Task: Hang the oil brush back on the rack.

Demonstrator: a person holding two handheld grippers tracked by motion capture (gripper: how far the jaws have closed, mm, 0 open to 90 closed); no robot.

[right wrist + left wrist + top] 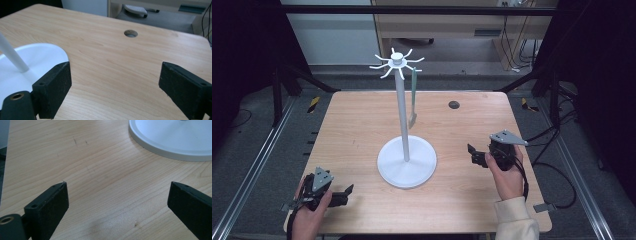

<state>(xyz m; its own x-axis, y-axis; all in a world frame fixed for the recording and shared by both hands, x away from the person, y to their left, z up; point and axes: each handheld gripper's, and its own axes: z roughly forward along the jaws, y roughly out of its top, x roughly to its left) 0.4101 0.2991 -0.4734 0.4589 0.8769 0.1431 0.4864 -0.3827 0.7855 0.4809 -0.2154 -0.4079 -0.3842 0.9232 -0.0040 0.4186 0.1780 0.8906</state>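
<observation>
I had both tools released and empty: the left tool [343,192] rested low near the front left corner of the bench [357,130], its black jaws standing wide over bare wood, and the right tool [473,153] sat just off the right side of the stand's round base [407,162], jaws equally wide with nothing between them. The green spatula [413,100] hung from one hook of the crown [397,62] at the top of the white stand, dangling beside the thin pole [402,115] and well clear of the bench. I judged the hanging done, so the sound move was to keep clear of the pole and not nudge the base. The base looked smooth, matte and shallow-domed; the bench was pale wood grain with a small round hole [454,104] toward the back.
</observation>
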